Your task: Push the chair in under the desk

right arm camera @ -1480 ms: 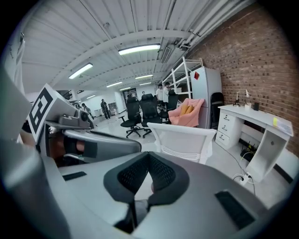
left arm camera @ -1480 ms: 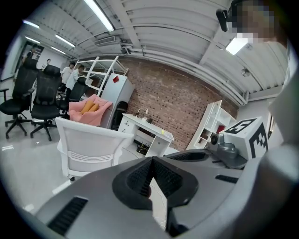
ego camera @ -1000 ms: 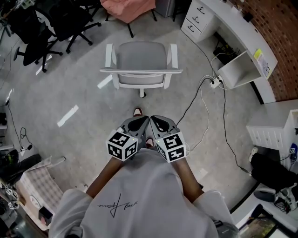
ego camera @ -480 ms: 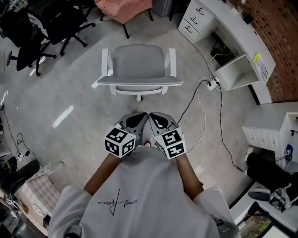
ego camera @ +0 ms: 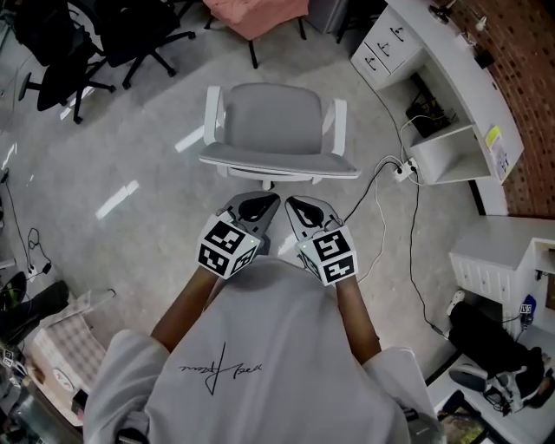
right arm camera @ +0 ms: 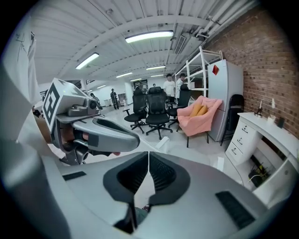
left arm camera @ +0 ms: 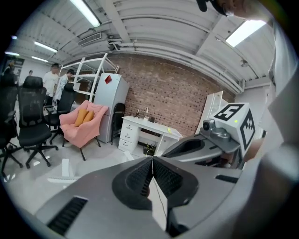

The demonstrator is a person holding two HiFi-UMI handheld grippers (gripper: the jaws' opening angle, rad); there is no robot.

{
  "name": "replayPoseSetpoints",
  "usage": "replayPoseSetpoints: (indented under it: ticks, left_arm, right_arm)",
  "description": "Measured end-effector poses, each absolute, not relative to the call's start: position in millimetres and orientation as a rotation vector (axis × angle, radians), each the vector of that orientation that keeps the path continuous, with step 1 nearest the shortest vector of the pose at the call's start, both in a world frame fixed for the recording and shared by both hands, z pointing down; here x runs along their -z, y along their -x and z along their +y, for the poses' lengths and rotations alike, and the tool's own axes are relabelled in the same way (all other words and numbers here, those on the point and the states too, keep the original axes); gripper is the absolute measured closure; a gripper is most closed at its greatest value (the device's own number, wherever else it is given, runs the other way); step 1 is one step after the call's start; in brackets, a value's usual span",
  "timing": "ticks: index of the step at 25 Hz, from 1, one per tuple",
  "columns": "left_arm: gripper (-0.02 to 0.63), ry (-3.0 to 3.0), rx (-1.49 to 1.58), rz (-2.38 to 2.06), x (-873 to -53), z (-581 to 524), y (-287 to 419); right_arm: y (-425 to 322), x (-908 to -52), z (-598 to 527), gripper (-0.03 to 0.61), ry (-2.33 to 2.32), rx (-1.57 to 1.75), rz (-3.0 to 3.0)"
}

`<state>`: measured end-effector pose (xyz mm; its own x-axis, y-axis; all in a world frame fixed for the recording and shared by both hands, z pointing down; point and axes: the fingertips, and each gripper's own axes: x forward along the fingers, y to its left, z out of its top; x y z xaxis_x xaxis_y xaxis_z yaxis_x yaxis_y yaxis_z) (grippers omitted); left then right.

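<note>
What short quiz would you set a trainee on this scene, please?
1. True or false: the left tongs and the right tongs are both shut with nothing between them.
2. In the head view, on which side of the chair does the white desk stand? A: left. B: right. C: behind the person.
3. What colour is the armchair on the far side of the chair?

Key: 1 true; 2 B; 3 pink.
</note>
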<state>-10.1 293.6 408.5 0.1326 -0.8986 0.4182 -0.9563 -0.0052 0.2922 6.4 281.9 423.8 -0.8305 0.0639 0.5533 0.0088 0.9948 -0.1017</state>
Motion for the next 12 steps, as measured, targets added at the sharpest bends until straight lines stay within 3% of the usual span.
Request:
replayPoseSetpoints:
  ticks: [12]
  left_arm:
    - [0.607, -1.905, -0.553, -1.855, -436, 306, 85]
  right_arm:
    - [36, -446, 262, 0.551, 0.145, 0.028, -2.434]
